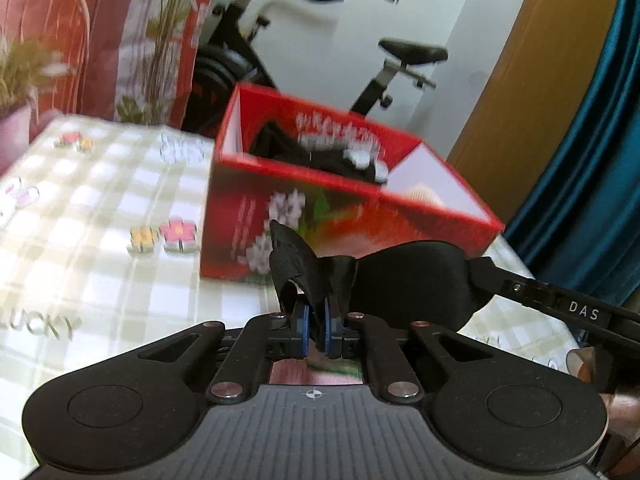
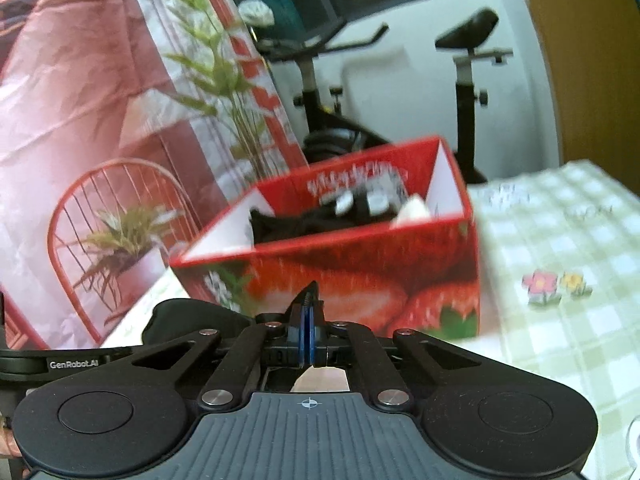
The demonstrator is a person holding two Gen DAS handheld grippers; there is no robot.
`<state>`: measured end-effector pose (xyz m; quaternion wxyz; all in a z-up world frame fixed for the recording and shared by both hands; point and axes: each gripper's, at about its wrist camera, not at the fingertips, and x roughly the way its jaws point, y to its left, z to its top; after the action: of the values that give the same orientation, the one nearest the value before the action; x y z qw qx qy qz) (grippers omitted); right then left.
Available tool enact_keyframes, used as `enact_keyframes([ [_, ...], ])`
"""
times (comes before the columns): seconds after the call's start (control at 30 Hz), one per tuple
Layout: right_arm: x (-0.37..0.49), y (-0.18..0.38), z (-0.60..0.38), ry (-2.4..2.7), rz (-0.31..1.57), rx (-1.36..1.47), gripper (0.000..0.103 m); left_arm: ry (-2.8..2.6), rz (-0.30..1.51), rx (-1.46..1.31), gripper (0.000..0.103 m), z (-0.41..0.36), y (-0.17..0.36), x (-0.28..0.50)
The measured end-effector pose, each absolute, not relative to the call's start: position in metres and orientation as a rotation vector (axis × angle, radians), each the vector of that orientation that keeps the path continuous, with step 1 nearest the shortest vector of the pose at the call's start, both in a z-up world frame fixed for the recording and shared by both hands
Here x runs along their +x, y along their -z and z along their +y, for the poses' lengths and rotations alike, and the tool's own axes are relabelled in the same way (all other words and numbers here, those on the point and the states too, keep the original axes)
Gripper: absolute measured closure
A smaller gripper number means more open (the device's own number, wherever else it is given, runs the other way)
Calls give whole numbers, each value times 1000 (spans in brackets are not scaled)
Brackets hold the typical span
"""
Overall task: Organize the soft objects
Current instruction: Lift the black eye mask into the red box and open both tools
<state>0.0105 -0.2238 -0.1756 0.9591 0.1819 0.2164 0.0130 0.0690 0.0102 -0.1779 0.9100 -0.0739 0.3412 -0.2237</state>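
Note:
A black eye mask hangs between my two grippers, just in front of a red strawberry-print box. My left gripper is shut on the mask's black strap, which loops up out of its blue pads. My right gripper comes in from the right and meets the mask's right end. In the right wrist view my right gripper is shut with a thin black edge pinched at its tip, and the mask bulges to its left. The box holds black and white soft items.
The box stands on a table with a green checked cloth printed with flowers. Behind it are an exercise bike, a red wire chair and a potted plant. A teal curtain hangs at the right.

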Motion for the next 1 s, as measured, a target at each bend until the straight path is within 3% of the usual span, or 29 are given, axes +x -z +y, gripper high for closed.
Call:
enact_keyframes([
  [0.47, 26, 87, -238, -53, 231, 247, 101, 475, 467, -96, 95, 6, 103, 78],
  [0.7, 75, 85, -240, -29, 279, 165, 101, 486, 531, -40, 95, -23, 106, 133],
  [1.0, 122, 128, -243, 11, 433, 102, 101, 500, 686, 22, 95, -49, 144, 182],
])
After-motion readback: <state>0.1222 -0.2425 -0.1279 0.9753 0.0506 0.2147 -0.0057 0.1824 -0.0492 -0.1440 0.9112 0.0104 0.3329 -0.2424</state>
